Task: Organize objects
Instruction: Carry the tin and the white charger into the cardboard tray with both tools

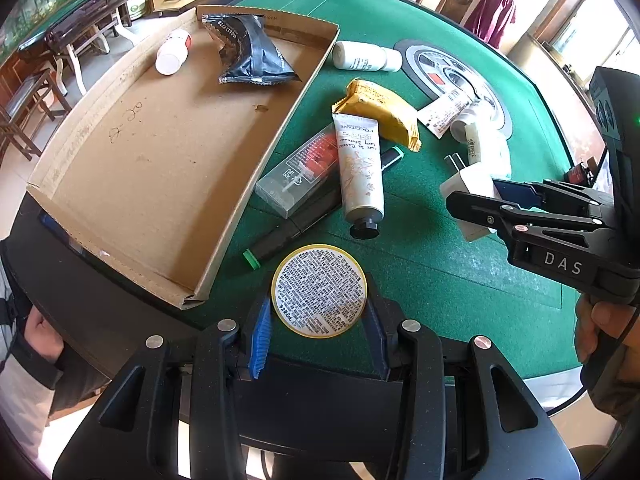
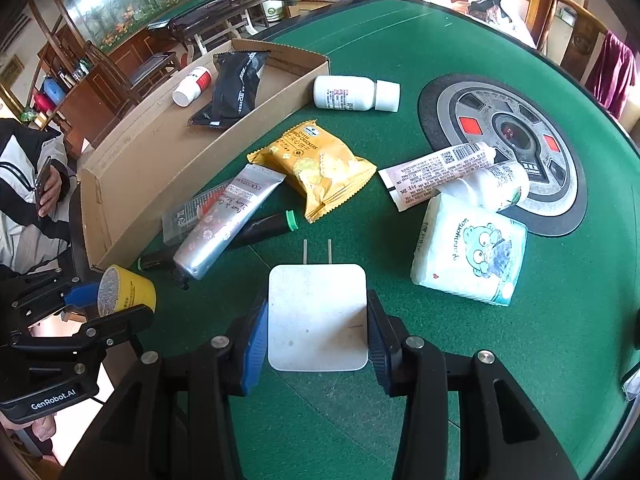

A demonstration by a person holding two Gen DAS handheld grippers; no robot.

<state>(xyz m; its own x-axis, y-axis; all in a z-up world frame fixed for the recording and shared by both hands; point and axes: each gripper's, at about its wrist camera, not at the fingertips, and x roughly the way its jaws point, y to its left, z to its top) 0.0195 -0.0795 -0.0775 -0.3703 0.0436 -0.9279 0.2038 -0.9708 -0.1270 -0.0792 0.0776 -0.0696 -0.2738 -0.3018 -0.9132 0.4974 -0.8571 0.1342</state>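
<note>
The box (image 1: 160,152) is taken as landmark. 2 items are stowed inside: a small bottle (image 1: 173,53) and a black pouch (image 1: 252,54). At its near corner, a yellow tin (image 1: 319,291) is clamped by the left gripper (image 1: 319,336). Right of it, about 8 items lie unsorted on the felt (image 2: 520,340). Farther right, a white charger (image 2: 318,316) is gripped by the right gripper (image 2: 318,336).
</note>
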